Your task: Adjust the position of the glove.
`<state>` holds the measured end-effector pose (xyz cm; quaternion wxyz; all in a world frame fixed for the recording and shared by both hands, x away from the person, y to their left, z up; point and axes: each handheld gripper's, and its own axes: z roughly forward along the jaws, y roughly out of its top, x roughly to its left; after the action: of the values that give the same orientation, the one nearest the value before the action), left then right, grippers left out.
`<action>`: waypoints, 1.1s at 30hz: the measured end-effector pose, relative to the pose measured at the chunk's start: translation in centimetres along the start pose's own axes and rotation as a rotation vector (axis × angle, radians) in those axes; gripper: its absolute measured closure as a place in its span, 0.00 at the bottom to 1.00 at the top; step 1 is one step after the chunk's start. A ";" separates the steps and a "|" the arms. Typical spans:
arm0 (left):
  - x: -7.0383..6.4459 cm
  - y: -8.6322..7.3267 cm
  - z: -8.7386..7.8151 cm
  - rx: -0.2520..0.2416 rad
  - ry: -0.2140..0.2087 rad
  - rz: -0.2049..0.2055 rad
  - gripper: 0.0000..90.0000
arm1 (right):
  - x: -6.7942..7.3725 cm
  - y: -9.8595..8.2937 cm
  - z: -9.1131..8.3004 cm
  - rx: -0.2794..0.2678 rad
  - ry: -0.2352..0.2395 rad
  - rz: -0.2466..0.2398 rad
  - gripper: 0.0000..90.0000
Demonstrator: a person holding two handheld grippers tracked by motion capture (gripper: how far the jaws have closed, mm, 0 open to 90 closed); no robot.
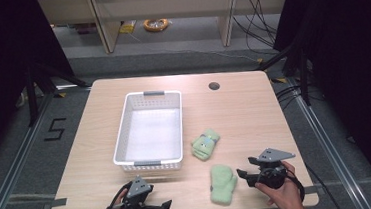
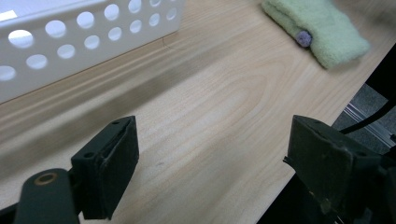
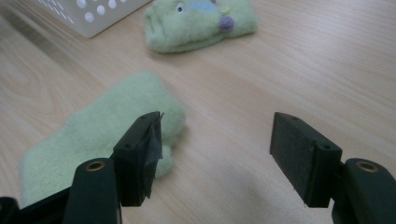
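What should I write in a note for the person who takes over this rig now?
Left gripper: open, empty, at the table's near edge in front of the white basket.
Right gripper: open, empty, beside the plain green mitten.
The mitten with the face lies to the right of the basket.
Done: nothing is in the basket.
Left, probably: put both mittens into the basket, the plain one first.

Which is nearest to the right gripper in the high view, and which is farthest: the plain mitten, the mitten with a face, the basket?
From the right gripper:
1. Plain mitten, just to its left, near the table's front edge.
2. Face mitten, farther back and to the left.
3. Basket, farthest, left of both mittens.
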<state>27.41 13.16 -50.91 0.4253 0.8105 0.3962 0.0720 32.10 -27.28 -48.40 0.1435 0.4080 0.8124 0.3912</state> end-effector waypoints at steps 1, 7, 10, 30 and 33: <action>0.0 0.0 0.0 -0.001 0.000 0.000 0.18 | 0.0 0.0 0.0 -0.003 0.002 0.001 0.39; -0.1 0.0 0.1 -0.012 0.000 -0.006 0.18 | 0.2 -0.1 0.2 -0.008 0.013 0.004 0.39; -0.1 0.0 0.1 -0.014 -0.007 -0.012 0.18 | 0.3 0.0 0.2 -0.009 0.020 0.005 0.40; -1.5 0.3 0.6 -0.074 -0.032 -0.033 0.18 | 1.4 0.8 0.7 -0.016 0.074 -0.072 0.44; -2.1 0.7 1.2 -0.063 -0.065 -0.018 0.18 | 1.5 1.7 0.8 -0.022 0.077 -0.102 0.47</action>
<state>26.91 10.65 -50.70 0.4638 0.7951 0.3870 0.0541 32.53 -25.07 -47.55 0.1365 0.3493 0.8326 0.4077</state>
